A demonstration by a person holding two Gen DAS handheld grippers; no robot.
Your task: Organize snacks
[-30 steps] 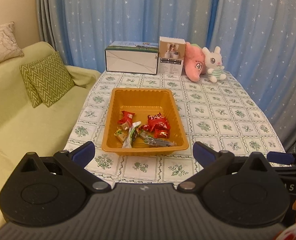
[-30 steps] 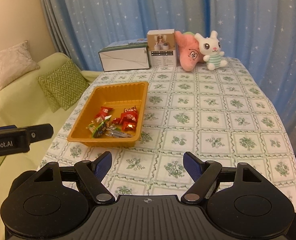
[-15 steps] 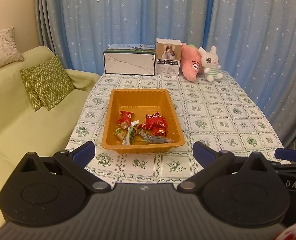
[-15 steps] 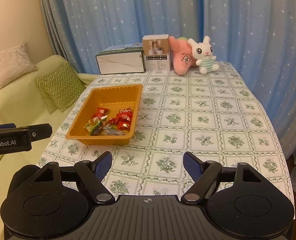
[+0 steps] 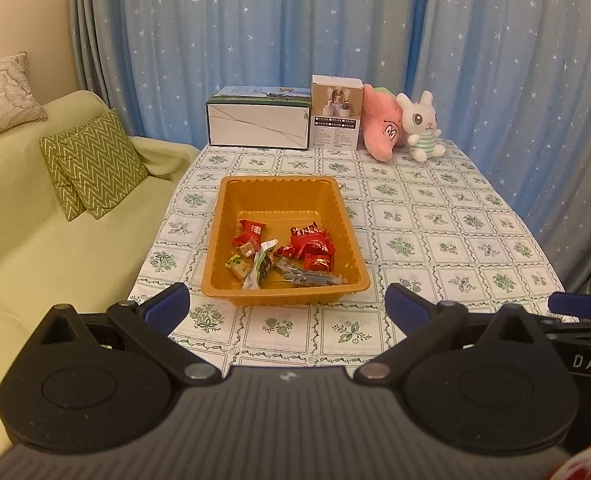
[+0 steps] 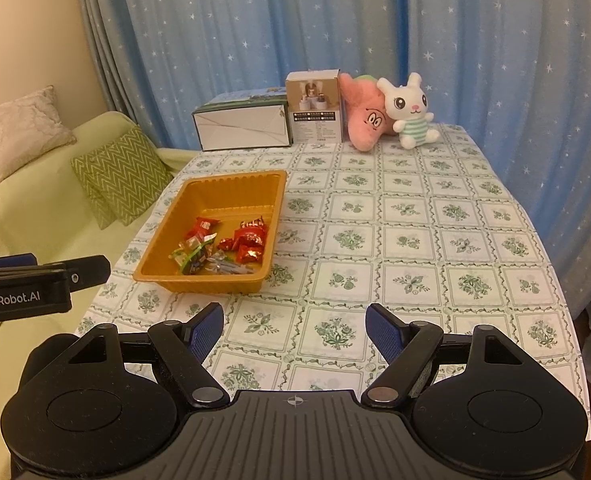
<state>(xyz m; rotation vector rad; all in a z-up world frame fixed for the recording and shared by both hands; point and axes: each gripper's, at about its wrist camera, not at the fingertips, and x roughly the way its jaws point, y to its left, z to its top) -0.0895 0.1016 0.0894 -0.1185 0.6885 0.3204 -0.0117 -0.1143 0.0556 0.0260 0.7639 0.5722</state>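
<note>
An orange plastic tray (image 5: pixel 279 188) (image 6: pixel 231 188) sits on the left half of the patterned table. Several wrapped snacks (image 5: pixel 291 256) (image 6: pixel 223 248), mostly red with some green and silver, lie in its near half. My left gripper (image 5: pixel 285 306) is open and empty, held above the table's near edge in front of the tray. My right gripper (image 6: pixel 293 330) is open and empty, over the near middle of the table, right of the tray. The left gripper also shows at the left edge of the right wrist view (image 6: pixel 35 276).
A white carton (image 5: pixel 257 122), a small product box (image 5: pixel 335 114), a pink plush (image 5: pixel 381 128) and a white rabbit plush (image 5: pixel 419 124) stand along the table's far edge. A green sofa with cushions (image 5: pixel 91 160) is on the left. Blue curtains hang behind.
Both grippers have drawn back and up from the table, so the tray and table look smaller and farther. Both stay open and empty.
</note>
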